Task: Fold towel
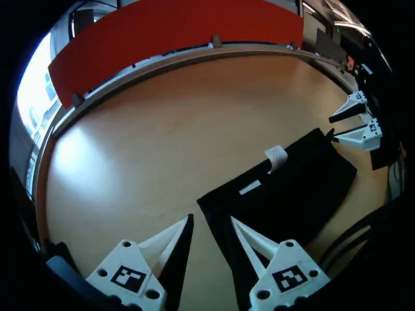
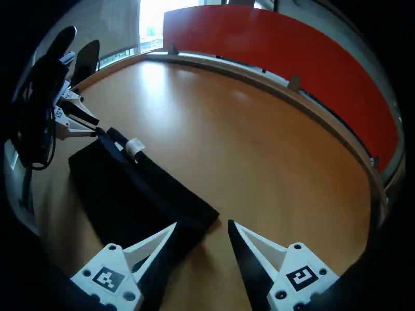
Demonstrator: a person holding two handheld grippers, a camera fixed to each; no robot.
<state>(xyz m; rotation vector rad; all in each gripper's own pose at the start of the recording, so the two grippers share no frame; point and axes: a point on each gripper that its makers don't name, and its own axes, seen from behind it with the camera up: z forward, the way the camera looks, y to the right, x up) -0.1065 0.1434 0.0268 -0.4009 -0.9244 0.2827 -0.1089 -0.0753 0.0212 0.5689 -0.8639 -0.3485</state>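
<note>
A black towel (image 1: 295, 192) lies folded into a flat rectangle on the wooden table (image 1: 155, 145), with a white label (image 1: 276, 156) sticking out at its long edge. My left gripper (image 1: 210, 222) stands open at one corner of the towel, its right finger over the cloth. My right gripper (image 1: 333, 129) is open at the opposite end, by the far corner. In the right gripper view the towel (image 2: 129, 192) and its label (image 2: 136, 147) run away from my open right gripper (image 2: 202, 225), whose left finger overlaps the near corner. The left gripper (image 2: 96, 128) sits at the far end.
A red partition panel (image 1: 171, 31) stands along the table's far curved edge (image 2: 311, 106). Dark cables (image 2: 36, 140) and black chair backs (image 2: 85, 57) are behind the left gripper. A bright window (image 1: 33, 88) lies beyond the table.
</note>
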